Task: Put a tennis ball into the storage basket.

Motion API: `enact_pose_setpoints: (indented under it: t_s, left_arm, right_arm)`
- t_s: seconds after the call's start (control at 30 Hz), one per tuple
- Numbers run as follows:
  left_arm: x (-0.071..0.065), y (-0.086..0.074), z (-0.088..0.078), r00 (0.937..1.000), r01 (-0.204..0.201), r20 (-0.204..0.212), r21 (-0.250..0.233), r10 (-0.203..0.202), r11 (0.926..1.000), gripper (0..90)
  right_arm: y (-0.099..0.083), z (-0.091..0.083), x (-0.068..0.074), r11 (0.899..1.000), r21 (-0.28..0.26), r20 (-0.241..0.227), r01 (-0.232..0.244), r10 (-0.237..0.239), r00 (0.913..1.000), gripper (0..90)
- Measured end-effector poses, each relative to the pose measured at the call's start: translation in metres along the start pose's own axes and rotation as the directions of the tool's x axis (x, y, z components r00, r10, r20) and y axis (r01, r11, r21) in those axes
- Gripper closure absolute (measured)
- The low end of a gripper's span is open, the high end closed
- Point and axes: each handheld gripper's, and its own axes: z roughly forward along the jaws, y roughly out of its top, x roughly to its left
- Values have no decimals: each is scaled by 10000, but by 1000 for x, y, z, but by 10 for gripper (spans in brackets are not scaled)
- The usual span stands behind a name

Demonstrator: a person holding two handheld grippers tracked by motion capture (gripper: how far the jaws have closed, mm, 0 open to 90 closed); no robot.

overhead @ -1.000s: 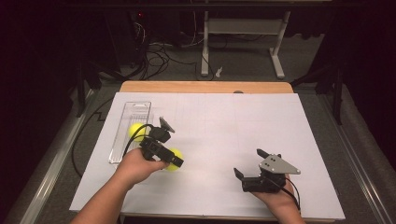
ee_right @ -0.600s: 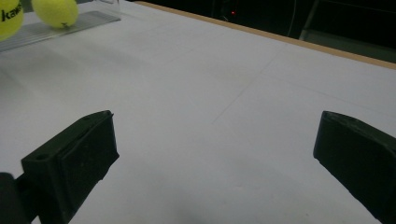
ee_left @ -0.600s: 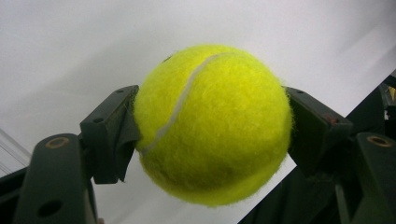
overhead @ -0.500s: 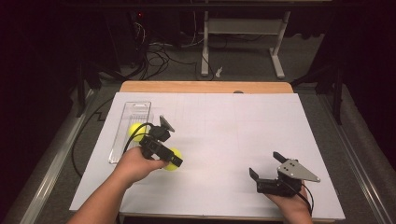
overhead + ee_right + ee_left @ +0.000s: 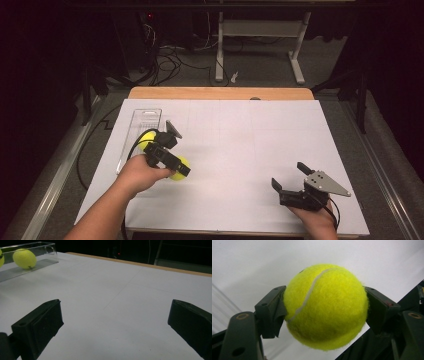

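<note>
I have the left gripper (image 5: 172,170) clamped on a tennis ball (image 5: 325,306), its jaws pressing both flanks, so the ball hangs clear of the white table (image 5: 240,145) just beside the clear tray (image 5: 145,120). I judge this grip suits lifting the ball over the tray's low wall. A second ball (image 5: 24,258) already lies inside that tray. My right gripper (image 5: 292,182) rests near the table's front edge, well apart from the work, jaws spread wide and holding nothing, presumably parked out of the way
</note>
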Motion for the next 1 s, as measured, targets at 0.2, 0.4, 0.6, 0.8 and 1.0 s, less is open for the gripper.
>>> enact_pose_setpoints:
  t_s: [0.2,0.4,0.6,0.8,1.0]
  left_arm:
    - [4,5,-8,9998,40,-180,40,-40,10000,267]
    - [12,11,-19,9992,76,-390,40,-75,10000,268]
    - [20,17,-32,9972,76,-750,11,-75,10000,267]
    - [32,20,-42,9941,265,-1049,-101,-275,9996,268]
    - [43,24,-50,9903,485,-1290,-301,-520,9984,267]
  right_arm:
    - [0,0,2,10000,-3,-127,77,-77,9999,3]
    - [1,-2,2,10000,-64,-130,66,-67,9999,3]
    - [1,-2,3,9999,-63,-182,83,-84,9998,3]
    - [1,-2,4,9999,-76,-204,132,-134,9997,3]
    - [1,-2,5,9999,-5,-237,114,-114,9997,3]
